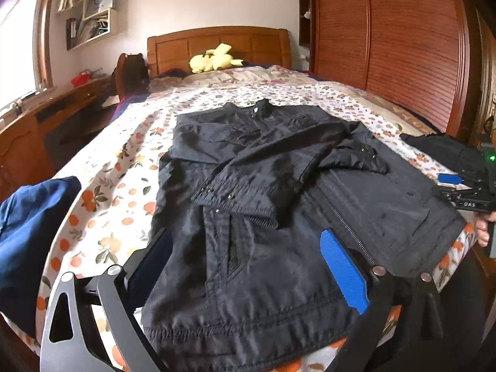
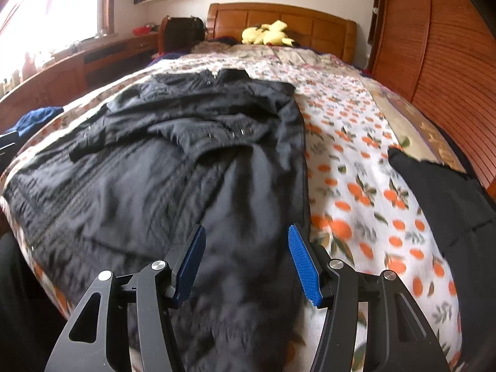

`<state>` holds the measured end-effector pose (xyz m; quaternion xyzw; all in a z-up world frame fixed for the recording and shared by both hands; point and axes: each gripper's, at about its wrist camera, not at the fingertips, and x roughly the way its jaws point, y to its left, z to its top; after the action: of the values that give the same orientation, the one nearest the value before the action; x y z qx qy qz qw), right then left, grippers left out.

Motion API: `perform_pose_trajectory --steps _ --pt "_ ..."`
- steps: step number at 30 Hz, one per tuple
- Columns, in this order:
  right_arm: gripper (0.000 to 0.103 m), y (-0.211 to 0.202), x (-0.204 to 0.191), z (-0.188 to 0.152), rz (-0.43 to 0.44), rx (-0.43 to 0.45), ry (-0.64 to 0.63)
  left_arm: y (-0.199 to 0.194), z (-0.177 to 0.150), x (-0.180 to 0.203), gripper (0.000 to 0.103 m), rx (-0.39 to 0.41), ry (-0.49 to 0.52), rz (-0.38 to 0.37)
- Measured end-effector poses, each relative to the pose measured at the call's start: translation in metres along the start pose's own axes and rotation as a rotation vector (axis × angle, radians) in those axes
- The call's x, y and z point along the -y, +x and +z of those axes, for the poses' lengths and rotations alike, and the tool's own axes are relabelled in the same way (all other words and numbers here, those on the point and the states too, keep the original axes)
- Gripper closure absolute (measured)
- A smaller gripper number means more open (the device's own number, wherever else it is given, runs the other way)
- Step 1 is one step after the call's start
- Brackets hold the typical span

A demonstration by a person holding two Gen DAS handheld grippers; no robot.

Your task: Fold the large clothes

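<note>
A black jacket (image 1: 279,192) lies spread on a bed (image 1: 102,204) between our two hand-held grippers.

We see the jacket face up on an orange-print cover, collar toward twelve o'clock near the headboard, hem toward six o'clock at the bed's near edge. Both sleeves are folded across the chest, snap cuffs showing; a metal zip runs down the front. Our left hand-held gripper (image 1: 254,269) is spread wide over the hem, pinching nothing. Our right hand-held gripper (image 2: 246,263) is half spread above the jacket's side, its blue pads clear of the cloth. Small white lettering on the right tool, seen at three o'clock in the left view, is too blurred to read.
</note>
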<state>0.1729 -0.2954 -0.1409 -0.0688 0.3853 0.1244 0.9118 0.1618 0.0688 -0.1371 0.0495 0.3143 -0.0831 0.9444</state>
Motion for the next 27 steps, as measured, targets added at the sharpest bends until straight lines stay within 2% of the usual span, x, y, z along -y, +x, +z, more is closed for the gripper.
perform_pose_trajectory --steps 5,9,14,16,17,24,25,27 --pt "0.049 -0.004 0.008 -0.016 -0.005 -0.021 0.022 0.002 -0.016 -0.008 0.004 -0.019 -0.002 0.038" --pt "0.042 -0.006 0.016 -0.025 -0.025 -0.034 0.043 0.004 -0.026 -0.016 0.003 -0.041 -0.019 0.067" --pt "0.041 -0.004 0.018 -0.034 -0.001 -0.054 0.030 0.008 -0.036 -0.031 0.003 -0.086 -0.060 0.103" --pt "0.045 -0.005 0.015 -0.035 0.043 -0.052 0.026 0.008 -0.039 -0.036 0.003 -0.102 -0.077 0.122" --pt "0.053 -0.004 0.012 -0.035 0.087 -0.053 0.020 0.007 -0.040 -0.038 0.003 -0.108 -0.085 0.131" --pt "0.052 -0.003 0.005 -0.034 0.129 -0.026 -0.023 0.003 -0.051 -0.051 0.004 -0.155 -0.167 0.189" --pt "0.052 -0.003 0.005 -0.034 0.131 -0.024 -0.030 0.002 -0.054 -0.052 0.004 -0.164 -0.178 0.199" --pt "0.052 -0.002 0.005 -0.035 0.135 -0.021 -0.050 0.003 -0.058 -0.053 0.015 -0.182 -0.203 0.209"
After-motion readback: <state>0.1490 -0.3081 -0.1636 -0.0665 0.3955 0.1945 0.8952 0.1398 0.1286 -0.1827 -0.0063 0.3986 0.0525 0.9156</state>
